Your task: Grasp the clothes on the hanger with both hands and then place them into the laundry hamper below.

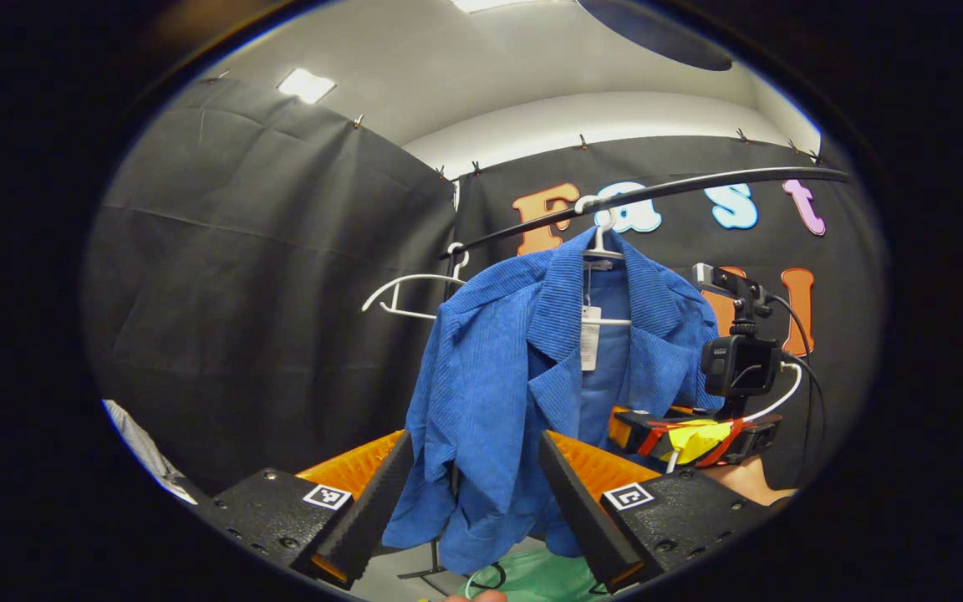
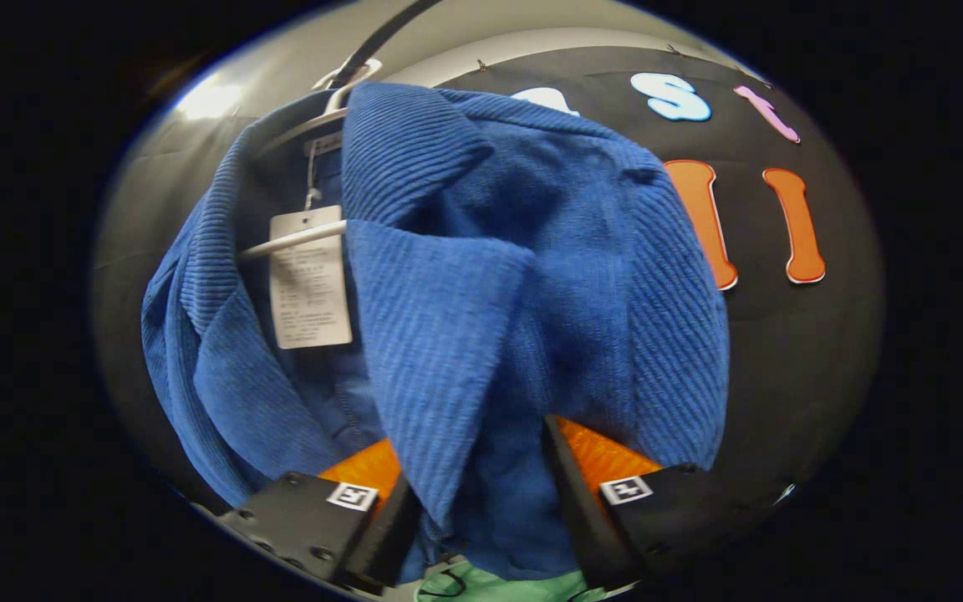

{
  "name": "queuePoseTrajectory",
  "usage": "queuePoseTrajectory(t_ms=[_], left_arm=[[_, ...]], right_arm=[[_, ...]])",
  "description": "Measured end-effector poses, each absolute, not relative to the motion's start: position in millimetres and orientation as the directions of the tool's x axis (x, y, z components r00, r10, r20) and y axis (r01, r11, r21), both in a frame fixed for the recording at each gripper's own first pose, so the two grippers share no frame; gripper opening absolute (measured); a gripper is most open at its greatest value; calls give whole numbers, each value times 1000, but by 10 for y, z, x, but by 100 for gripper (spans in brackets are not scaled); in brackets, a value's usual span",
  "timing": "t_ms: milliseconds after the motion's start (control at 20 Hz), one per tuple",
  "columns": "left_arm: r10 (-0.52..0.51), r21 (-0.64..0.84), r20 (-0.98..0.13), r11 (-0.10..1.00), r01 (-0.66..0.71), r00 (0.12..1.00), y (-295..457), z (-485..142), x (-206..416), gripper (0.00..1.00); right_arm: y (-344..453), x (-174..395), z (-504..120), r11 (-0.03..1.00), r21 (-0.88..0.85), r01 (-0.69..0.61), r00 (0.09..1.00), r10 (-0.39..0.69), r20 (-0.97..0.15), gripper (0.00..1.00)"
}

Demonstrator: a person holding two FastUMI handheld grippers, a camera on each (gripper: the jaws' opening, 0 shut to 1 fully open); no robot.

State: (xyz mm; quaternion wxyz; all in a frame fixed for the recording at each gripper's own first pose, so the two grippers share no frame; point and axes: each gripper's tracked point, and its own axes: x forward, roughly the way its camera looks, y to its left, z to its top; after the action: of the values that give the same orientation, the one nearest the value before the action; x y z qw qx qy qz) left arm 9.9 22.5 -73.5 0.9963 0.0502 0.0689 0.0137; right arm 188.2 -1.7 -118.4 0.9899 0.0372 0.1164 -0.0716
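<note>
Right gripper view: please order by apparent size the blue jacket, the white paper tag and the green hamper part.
1. blue jacket, by far the largest.
2. white paper tag.
3. green hamper, just a sliver at the bottom edge; most of it is hidden, so its true size stays unsure.

The blue jacket (image 2: pixel 481 276) hides most of its hanger (image 2: pixel 293 238), and its tag's (image 2: pixel 310 280) print is unreadably small.

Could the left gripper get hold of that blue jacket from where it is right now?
Probably yes. The left gripper is open, its fingers spread either side of the blue jacket, which hangs on a white hanger straight ahead. Nothing sits between them; the right gripper works farther along.
</note>
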Motion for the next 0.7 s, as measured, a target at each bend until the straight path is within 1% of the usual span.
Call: queuePoseTrajectory(t_ms=[100,150,200,250,300,350,400,450,500,550,600,650,700], left_arm=[[-11,97,-147,995,25,989,40,-800,181,92],[-35,91,-144,995,49,989,-55,-803,251,92],[-61,80,-140,994,73,988,-171,-818,319,95],[-88,66,-140,993,98,986,-293,-842,412,92],[-119,47,-147,991,128,982,-424,-902,480,92],[-150,27,-156,987,156,976,-571,-951,552,92],[-170,13,-157,985,174,973,-694,-975,624,92],[-173,11,-145,984,177,974,-791,-963,710,92],[-144,21,-124,989,148,982,-828,-936,819,95],[-99,39,-108,994,103,989,-825,-930,941,92],[-62,57,-96,996,68,993,-811,-954,1026,95],[-38,76,-89,996,44,995,-837,-994,1119,95],[-27,91,-87,995,35,996,-895,-1045,1205,91]], right_arm=[[-200,1759,-990,988,60,141,970,-126,-207,34],[-220,1719,-889,991,62,119,977,-106,-184,13],[-256,1645,-785,993,59,102,982,-92,-164,12],[-328,1556,-674,994,56,98,986,-89,-142,13],[-412,1446,-537,994,50,99,989,-93,-111,17],[-434,1369,-394,996,41,85,994,-81,-75,10],[-438,1295,-263,997,27,67,997,-66,-38,10],[-473,1213,-129,998,3,66,998,-66,-3,5],[-518,1130,4,997,-30,73,997,-72,34,10],[-579,1038,127,993,-74,90,994,-84,73,10],[-592,978,273,990,-106,92,990,-79,118,10],[-550,925,395,989,-121,82,988,-65,140,10],[-503,901,466,990,-123,64,988,-45,150,10]])
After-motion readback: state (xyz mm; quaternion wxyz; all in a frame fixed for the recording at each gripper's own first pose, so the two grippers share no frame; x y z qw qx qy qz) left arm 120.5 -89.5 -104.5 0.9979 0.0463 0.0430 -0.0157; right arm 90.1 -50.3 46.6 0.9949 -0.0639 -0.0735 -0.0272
